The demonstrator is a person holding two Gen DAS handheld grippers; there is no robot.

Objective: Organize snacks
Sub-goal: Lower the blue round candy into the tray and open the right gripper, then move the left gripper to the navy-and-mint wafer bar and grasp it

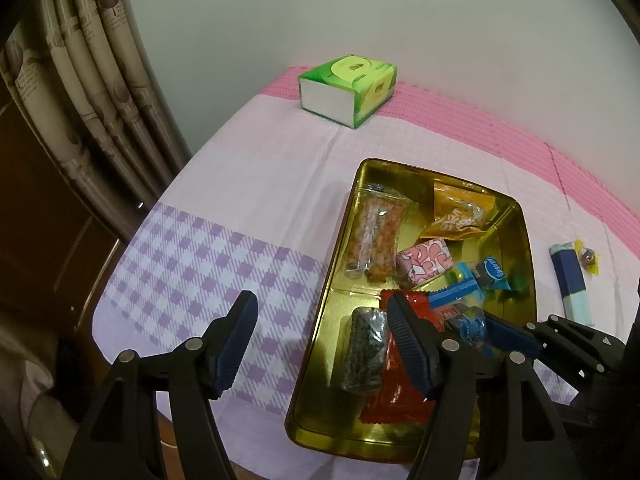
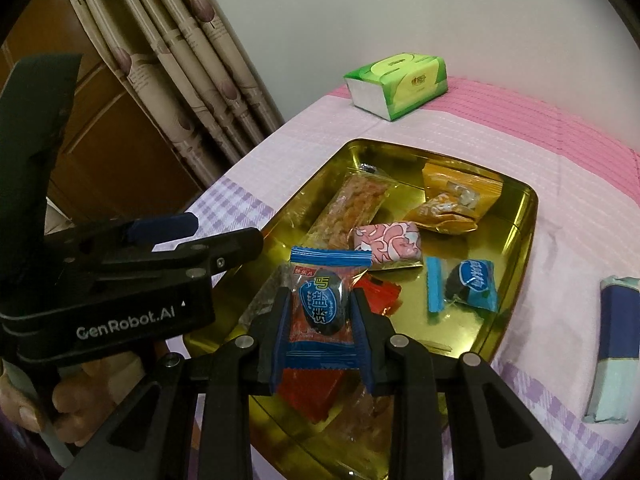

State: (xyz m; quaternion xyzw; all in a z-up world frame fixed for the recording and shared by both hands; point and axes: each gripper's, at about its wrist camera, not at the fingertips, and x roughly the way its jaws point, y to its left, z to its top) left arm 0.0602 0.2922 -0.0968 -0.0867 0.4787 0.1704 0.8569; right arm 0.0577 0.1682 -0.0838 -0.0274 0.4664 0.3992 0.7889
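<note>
A gold tin tray (image 1: 340, 236) (image 2: 516, 236) lies on the cloth and holds several wrapped snacks: a long peanut bar (image 1: 374, 236) (image 2: 352, 208), an orange packet (image 1: 460, 212) (image 2: 456, 196), a pink packet (image 1: 424, 260) (image 2: 390, 244), a blue candy (image 1: 490, 274) (image 2: 474, 282), a dark roll (image 1: 364, 354) and a red packet (image 1: 390, 396) (image 2: 378, 290). My right gripper (image 2: 320, 320) is shut on a blue-and-clear egg snack packet (image 2: 320, 300) above the tray's near end; it also shows in the left wrist view (image 1: 468, 326). My left gripper (image 1: 322, 312) is open and empty over the tray's left rim.
A green tissue pack (image 1: 348, 88) (image 2: 400, 84) stands at the far edge. A navy-and-mint wrapped bar (image 1: 570, 284) (image 2: 616, 348) and a small yellow-wrapped candy (image 1: 588, 258) lie on the cloth right of the tray. Curtain and wooden cabinet are on the left.
</note>
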